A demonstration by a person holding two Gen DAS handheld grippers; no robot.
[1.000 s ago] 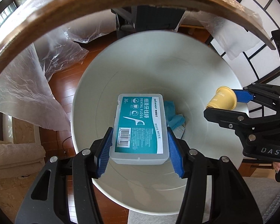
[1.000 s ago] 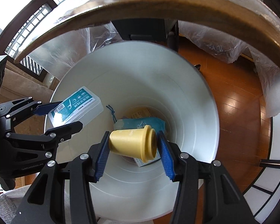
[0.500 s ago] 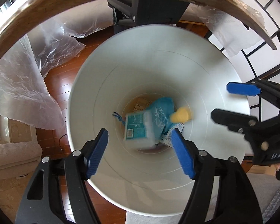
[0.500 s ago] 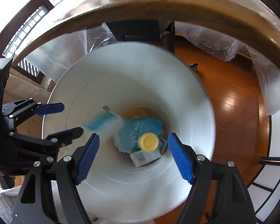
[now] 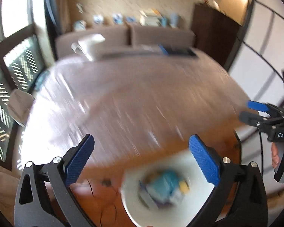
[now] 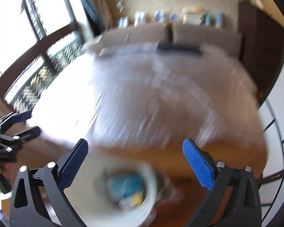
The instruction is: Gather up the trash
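White bin (image 5: 197, 172) w/ teal & yellow trash (image 5: 166, 184) inside sits on wood floor just below the round plastic-covered surface (image 5: 142, 98); all motion-blurred. Left tongs (image 5: 141, 160) & right tongs (image 6: 135, 161) both spread wide, holding nothing, above the bin. Beyond the surface: sofa (image 5: 161, 36), windows to its left, dark cabinet right.

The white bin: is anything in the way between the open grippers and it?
Nothing visible. The left gripper and right gripper are both open and empty, above the white bin. The blurry trash already lies inside it.
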